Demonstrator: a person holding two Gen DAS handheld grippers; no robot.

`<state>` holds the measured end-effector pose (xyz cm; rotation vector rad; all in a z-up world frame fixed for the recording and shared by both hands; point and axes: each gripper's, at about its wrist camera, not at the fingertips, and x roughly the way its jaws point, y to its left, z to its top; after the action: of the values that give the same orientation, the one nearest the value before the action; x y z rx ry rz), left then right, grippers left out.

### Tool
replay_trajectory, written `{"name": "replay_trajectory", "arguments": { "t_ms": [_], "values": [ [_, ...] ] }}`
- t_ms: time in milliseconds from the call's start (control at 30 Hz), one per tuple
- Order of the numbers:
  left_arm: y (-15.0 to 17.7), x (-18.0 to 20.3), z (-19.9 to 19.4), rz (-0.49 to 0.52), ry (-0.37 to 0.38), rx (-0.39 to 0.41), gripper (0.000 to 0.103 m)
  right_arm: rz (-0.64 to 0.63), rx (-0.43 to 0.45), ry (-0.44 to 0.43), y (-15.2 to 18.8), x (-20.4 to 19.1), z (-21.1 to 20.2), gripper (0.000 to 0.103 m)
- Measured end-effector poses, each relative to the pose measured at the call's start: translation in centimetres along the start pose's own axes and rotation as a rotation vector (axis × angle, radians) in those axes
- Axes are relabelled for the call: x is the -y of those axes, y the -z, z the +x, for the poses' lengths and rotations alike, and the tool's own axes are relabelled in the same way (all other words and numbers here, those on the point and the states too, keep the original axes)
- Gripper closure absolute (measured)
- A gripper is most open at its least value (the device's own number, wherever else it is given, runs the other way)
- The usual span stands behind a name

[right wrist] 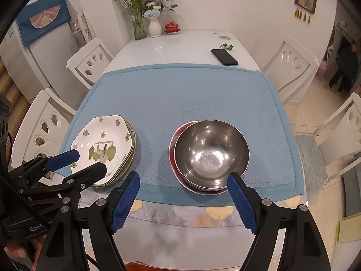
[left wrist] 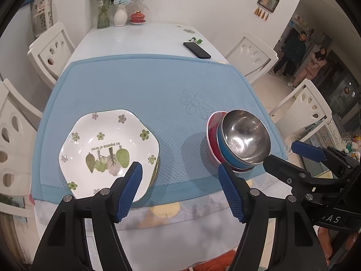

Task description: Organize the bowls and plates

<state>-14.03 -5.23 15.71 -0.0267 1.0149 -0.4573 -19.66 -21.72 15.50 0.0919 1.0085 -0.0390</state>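
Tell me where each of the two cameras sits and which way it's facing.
Left wrist: on the left gripper, angled down at the plate stack; its own open fingers show, the right gripper at right.
Right wrist: on the right gripper, angled down at the steel bowl; its open fingers show, the left gripper at left.
Shared: plates, bowls, blue mat, phone.

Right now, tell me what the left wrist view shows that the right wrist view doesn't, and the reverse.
Only the left wrist view: two people standing together in the far doorway, and soft toys at the right edge.
Only the right wrist view: a fridge with a blue cover, and that the plate stack has several layers.
Both: blue mat, nested bowls, phone, flower vases, and both the left gripper and right gripper open, holding nothing.
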Motion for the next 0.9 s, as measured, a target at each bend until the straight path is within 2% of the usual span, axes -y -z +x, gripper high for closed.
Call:
{"name": "replay_trajectory", "arguments": {
  "t_ms": [667, 900],
  "values": [
    [-0.6, 0.1, 0.6, -0.025, -0.042, -0.004, 0.035, 0.032, -0.035, -0.017, 0.2, 1.2, 1.1, 0.025],
    [-0.9, 1.8, 1.3, -0.027, -0.059, -0.021, 0.035, 0.071, -0.047, -0.020, 0.2, 3.7, 1.3, 0.025]
  ]
}}
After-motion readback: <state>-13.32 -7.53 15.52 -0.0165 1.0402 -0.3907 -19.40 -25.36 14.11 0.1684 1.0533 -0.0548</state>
